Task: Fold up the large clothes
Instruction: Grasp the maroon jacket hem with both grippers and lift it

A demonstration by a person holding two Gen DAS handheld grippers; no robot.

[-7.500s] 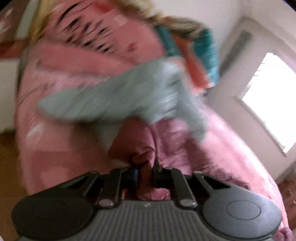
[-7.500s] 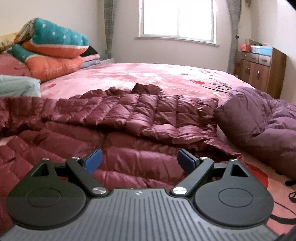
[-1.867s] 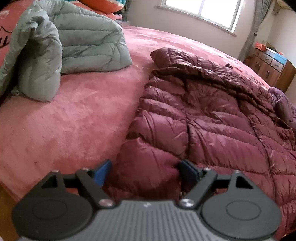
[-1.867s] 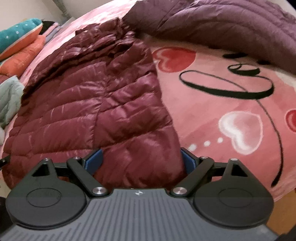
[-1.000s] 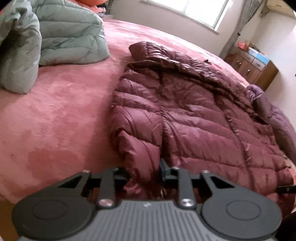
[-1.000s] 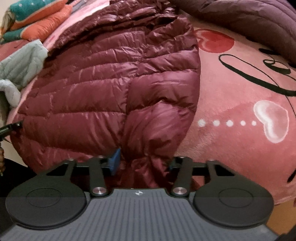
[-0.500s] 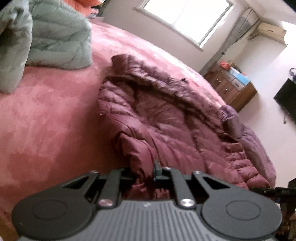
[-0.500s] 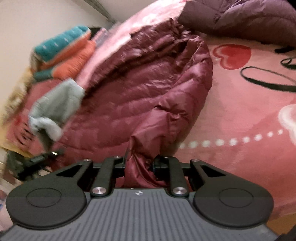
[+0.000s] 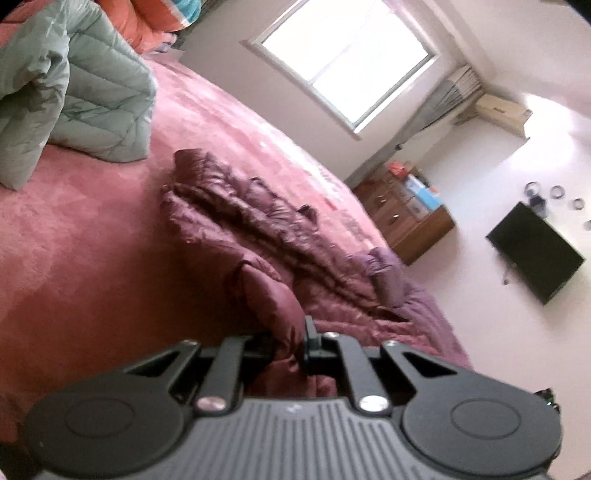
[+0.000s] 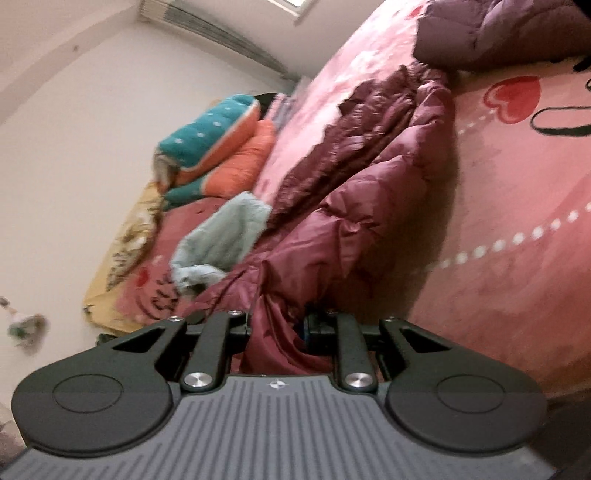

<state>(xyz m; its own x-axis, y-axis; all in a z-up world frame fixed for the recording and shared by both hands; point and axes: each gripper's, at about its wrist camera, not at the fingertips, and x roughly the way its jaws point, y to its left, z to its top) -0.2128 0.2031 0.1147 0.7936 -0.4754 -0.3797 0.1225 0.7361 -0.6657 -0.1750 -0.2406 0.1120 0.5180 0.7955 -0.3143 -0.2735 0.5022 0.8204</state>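
Observation:
A maroon down jacket point(image 9: 258, 236) lies spread on the pink bed point(image 9: 85, 251), its far end toward the window. My left gripper point(image 9: 290, 341) is shut on a pinched fold of the jacket's near hem, which rises off the bed. In the right wrist view the same maroon down jacket point(image 10: 369, 184) runs away up the bed, and my right gripper point(image 10: 279, 328) is shut on a bunched corner of its hem, lifted clear of the bedspread point(image 10: 517, 221). Both views are tilted.
A pale green quilted jacket point(image 9: 74, 92) lies at the upper left of the bed, with orange and teal pillows point(image 10: 218, 147) behind. A purple down coat point(image 10: 509, 33) sits at the far right. A wooden dresser point(image 9: 406, 218) and a wall television point(image 9: 535, 251) stand beyond the bed.
Both grippers have closed on the jacket's near hem and risen, lifting its corners off the bed. Both views have tipped upward and rolled, showing more of the room's walls.

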